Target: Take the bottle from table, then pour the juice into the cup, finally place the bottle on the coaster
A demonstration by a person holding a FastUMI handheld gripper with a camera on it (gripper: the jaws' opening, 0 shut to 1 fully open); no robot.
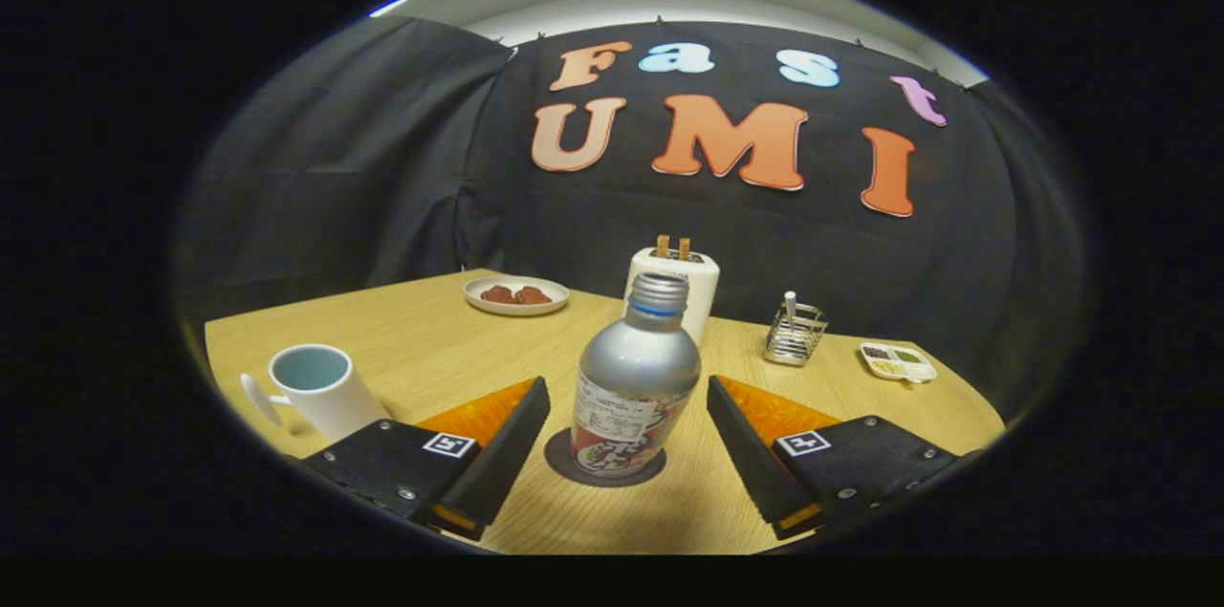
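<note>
The bottle was seen standing upright on the dark round coaster, on the wooden table. The gripper was held with its fingers spread wide, one on each side of the bottle and neither touching it. A white cup was placed to the near left. Farther off, a plate of food, a white toaster, a wire rack and a small dish were set out.

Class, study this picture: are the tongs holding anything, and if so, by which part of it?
Nothing is held. The tongs stand open, with the bottle upright on the coaster between the fingers, a gap showing on each side.
</note>
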